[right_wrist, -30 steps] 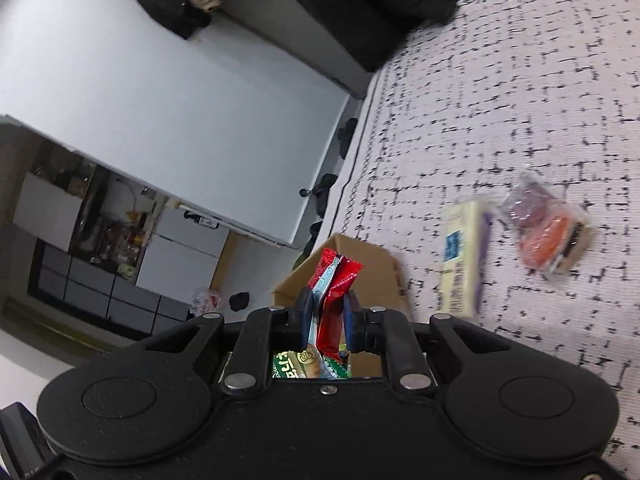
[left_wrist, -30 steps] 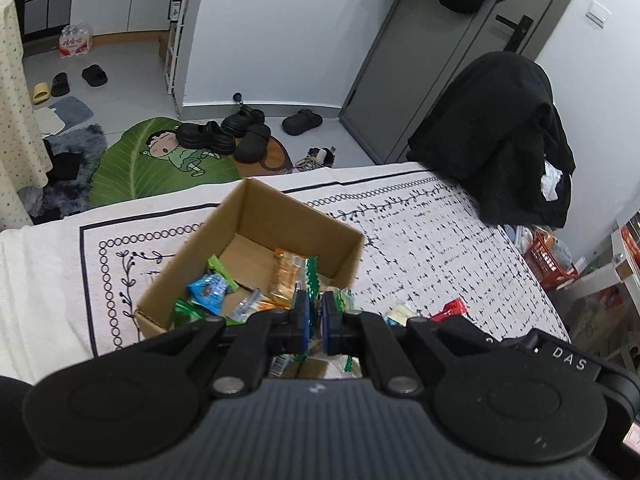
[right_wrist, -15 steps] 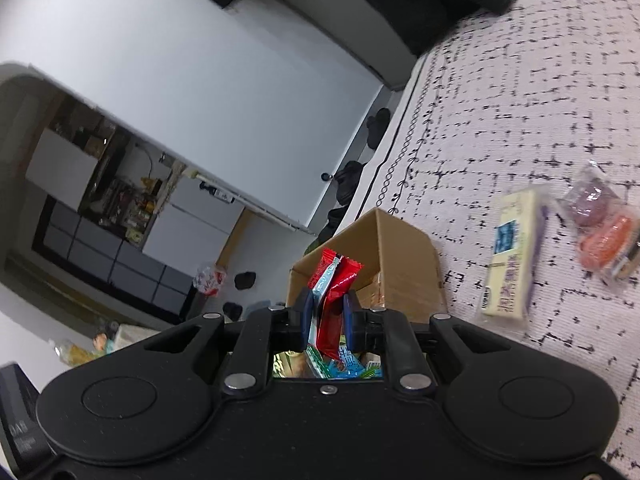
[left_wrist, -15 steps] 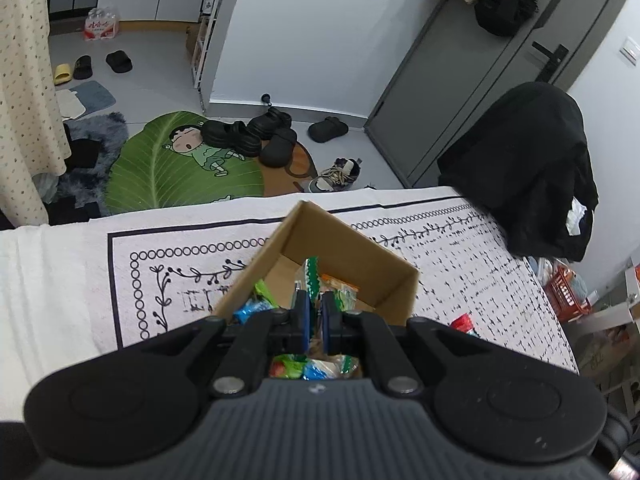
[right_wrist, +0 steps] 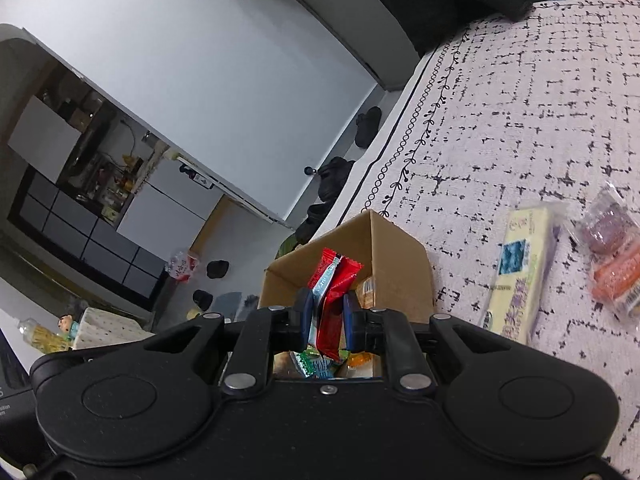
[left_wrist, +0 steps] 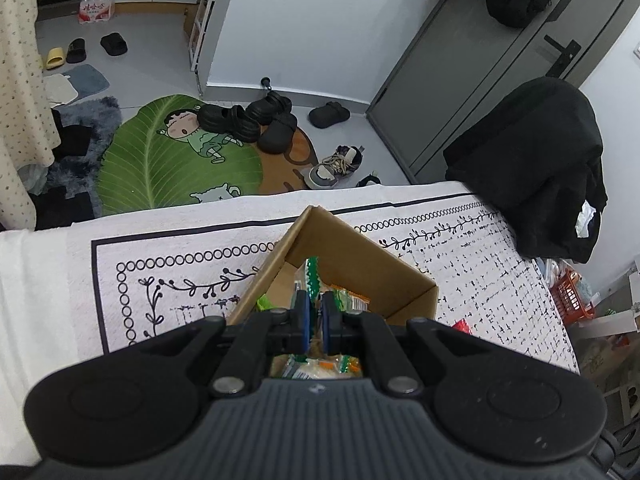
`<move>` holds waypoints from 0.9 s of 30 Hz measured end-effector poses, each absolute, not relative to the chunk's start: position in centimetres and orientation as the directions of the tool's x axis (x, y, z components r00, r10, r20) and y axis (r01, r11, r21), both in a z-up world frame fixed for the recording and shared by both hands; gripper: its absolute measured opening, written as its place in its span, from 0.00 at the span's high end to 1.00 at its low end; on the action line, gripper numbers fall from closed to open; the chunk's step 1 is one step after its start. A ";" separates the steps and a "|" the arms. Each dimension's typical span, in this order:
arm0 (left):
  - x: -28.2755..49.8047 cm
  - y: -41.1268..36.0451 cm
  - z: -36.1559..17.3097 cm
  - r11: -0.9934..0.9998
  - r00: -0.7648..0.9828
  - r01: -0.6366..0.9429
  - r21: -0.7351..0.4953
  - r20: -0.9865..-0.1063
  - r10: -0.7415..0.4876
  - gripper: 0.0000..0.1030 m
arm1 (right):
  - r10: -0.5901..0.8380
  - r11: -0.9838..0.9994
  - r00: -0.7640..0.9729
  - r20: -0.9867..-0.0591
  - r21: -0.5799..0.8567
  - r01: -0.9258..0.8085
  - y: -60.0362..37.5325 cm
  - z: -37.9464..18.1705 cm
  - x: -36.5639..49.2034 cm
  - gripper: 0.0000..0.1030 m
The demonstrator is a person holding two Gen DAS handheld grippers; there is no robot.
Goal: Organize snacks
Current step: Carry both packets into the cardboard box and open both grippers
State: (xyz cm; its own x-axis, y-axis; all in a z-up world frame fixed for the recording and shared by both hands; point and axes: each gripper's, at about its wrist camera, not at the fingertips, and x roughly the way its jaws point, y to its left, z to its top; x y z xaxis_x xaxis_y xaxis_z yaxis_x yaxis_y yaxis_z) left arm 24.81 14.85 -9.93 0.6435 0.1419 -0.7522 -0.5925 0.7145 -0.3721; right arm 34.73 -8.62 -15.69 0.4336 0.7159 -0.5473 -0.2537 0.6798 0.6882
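An open cardboard box [left_wrist: 360,248] with several snack packets inside stands on the patterned cloth; it also shows in the right wrist view [right_wrist: 396,264]. My left gripper [left_wrist: 313,314] is shut on a green-edged snack packet [left_wrist: 310,276] above the box's near side. My right gripper [right_wrist: 327,316] is shut on a red snack packet [right_wrist: 334,292] held over the box. A pale yellow snack bar [right_wrist: 520,276] and a clear pack with purple and orange sweets [right_wrist: 612,256] lie on the cloth to the right of the box.
The table cloth [left_wrist: 180,264] ends at a far edge, with the floor, a green leaf mat [left_wrist: 168,160] and shoes [left_wrist: 256,120] beyond. A chair draped in black clothing [left_wrist: 540,168] stands at the table's right side. A small red packet [left_wrist: 460,326] lies right of the box.
Both grippers have moved in over the box, each still holding its packet. The box now sits closer and more central in both views.
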 end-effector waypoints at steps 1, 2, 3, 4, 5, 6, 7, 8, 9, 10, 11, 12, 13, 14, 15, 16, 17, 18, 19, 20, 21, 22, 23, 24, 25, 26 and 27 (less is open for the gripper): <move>25.1 15.0 -10.0 0.718 0.641 -0.590 -0.369 -0.755 0.139 0.95 | 0.713 0.683 0.435 -0.549 0.684 -0.255 -8.4 -15.6 34.9 0.84; 25.3 15.1 -10.0 0.721 0.639 -0.589 -0.366 -0.757 0.137 0.95 | 0.711 0.686 0.437 -0.551 0.681 -0.257 -8.2 -15.6 35.1 0.84; 25.6 15.2 -10.0 0.724 0.637 -0.587 -0.363 -0.759 0.136 0.95 | 0.711 0.687 0.438 -0.551 0.678 -0.261 -8.0 -15.5 35.2 0.84; 25.9 15.3 -9.9 0.726 0.635 -0.586 -0.360 -0.761 0.135 0.95 | 0.710 0.688 0.437 -0.553 0.675 -0.265 -7.8 -15.4 35.4 0.84; 26.2 15.4 -9.9 0.729 0.633 -0.584 -0.357 -0.762 0.133 0.95 | 0.708 0.691 0.436 -0.555 0.671 -0.268 -7.6 -15.3 35.5 0.83; 26.5 15.4 -9.8 0.732 0.632 -0.581 -0.354 -0.764 0.132 0.95 | 0.706 0.694 0.436 -0.558 0.668 -0.269 -7.4 -15.3 35.6 0.81; 26.8 15.6 -9.8 0.735 0.630 -0.580 -0.352 -0.765 0.131 0.95 | 0.705 0.695 0.436 -0.559 0.666 -0.270 -7.2 -15.4 35.7 0.80; 27.1 15.7 -9.7 0.737 0.629 -0.578 -0.350 -0.766 0.129 0.95 | 0.706 0.694 0.436 -0.558 0.666 -0.272 -7.1 -15.4 35.9 0.80; 27.3 15.7 -9.6 0.739 0.629 -0.576 -0.348 -0.767 0.129 0.95 | 0.704 0.696 0.437 -0.559 0.665 -0.271 -7.0 -15.3 36.0 0.79; 27.6 15.8 -9.6 0.742 0.628 -0.575 -0.345 -0.768 0.130 0.95 | 0.703 0.697 0.439 -0.559 0.664 -0.271 -7.0 -15.3 36.2 0.74; 27.9 15.7 -9.5 0.743 0.627 -0.575 -0.343 -0.768 0.130 0.95 | 0.704 0.697 0.437 -0.560 0.665 -0.269 -7.0 -15.3 36.3 0.72; 28.1 15.9 -9.5 0.743 0.625 -0.575 -0.342 -0.770 0.129 0.95 | 0.702 0.697 0.438 -0.561 0.666 -0.265 -7.1 -15.4 36.4 0.72; 28.3 15.9 -9.5 0.744 0.624 -0.575 -0.342 -0.771 0.128 0.95 | 0.703 0.696 0.438 -0.561 0.668 -0.261 -7.2 -15.3 36.5 0.72; 28.5 15.9 -9.5 0.744 0.622 -0.574 -0.341 -0.773 0.125 0.95 | 0.704 0.694 0.437 -0.560 0.672 -0.257 -7.4 -15.3 36.6 0.72; 28.6 15.8 -9.5 0.746 0.620 -0.573 -0.340 -0.775 0.123 0.94 | 0.704 0.693 0.437 -0.560 0.675 -0.251 -7.5 -15.3 36.7 0.72; 28.7 15.8 -9.5 0.746 0.618 -0.573 -0.340 -0.777 0.120 0.94 | 0.703 0.693 0.437 -0.561 0.677 -0.247 -7.7 -15.3 36.8 0.72; 28.8 15.8 -9.6 0.744 0.614 -0.575 -0.340 -0.780 0.119 0.93 | 0.703 0.693 0.437 -0.561 0.680 -0.241 -7.9 -15.3 36.9 0.72; 28.8 15.8 -9.6 0.740 0.611 -0.581 -0.340 -0.782 0.121 0.93 | 0.702 0.693 0.438 -0.562 0.682 -0.234 -8.2 -15.3 37.0 0.70; 28.7 15.9 -9.6 0.736 0.610 -0.585 -0.341 -0.783 0.122 0.91 | 0.699 0.695 0.439 -0.565 0.682 -0.228 -8.4 -15.2 37.0 0.69; 28.7 15.9 -9.6 0.734 0.609 -0.587 -0.342 -0.784 0.122 0.91 | 0.696 0.697 0.441 -0.567 0.682 -0.223 -8.6 -15.2 37.0 0.67; 28.7 15.9 -9.6 0.731 0.607 -0.590 -0.342 -0.785 0.122 0.91 | 0.693 0.699 0.443 -0.568 0.681 -0.220 -8.8 -15.0 37.0 0.66; 28.6 16.0 -9.6 0.729 0.604 -0.593 -0.341 -0.788 0.122 0.90 | 0.690 0.701 0.445 -0.571 0.679 -0.216 -9.0 -14.9 37.0 0.64; 28.4 16.0 -9.6 0.727 0.600 -0.597 -0.339 -0.790 0.124 0.89 | 0.688 0.703 0.446 -0.573 0.678 -0.214 -9.1 -14.8 36.9 0.61; 28.2 16.0 -9.5 0.725 0.597 -0.601 -0.337 -0.792 0.127 0.89 | 0.686 0.706 0.446 -0.576 0.676 -0.213 -9.3 -14.7 36.9 0.60; 28.1 15.9 -9.5 0.724 0.595 -0.604 -0.334 -0.793 0.130 0.86 | 0.683 0.708 0.445 -0.579 0.673 -0.212 -9.4 -14.6 36.9 0.60; 27.9 15.8 -9.4 0.724 0.591 -0.607 -0.329 -0.795 0.135 0.80 | 0.681 0.711 0.445 -0.581 0.671 -0.212 -9.5 -14.6 36.8 0.59; 27.9 15.7 -9.3 0.725 0.590 -0.608 -0.324 -0.796 0.139 0.78 | 0.679 0.714 0.444 -0.585 0.667 -0.212 -9.6 -14.5 36.7 0.59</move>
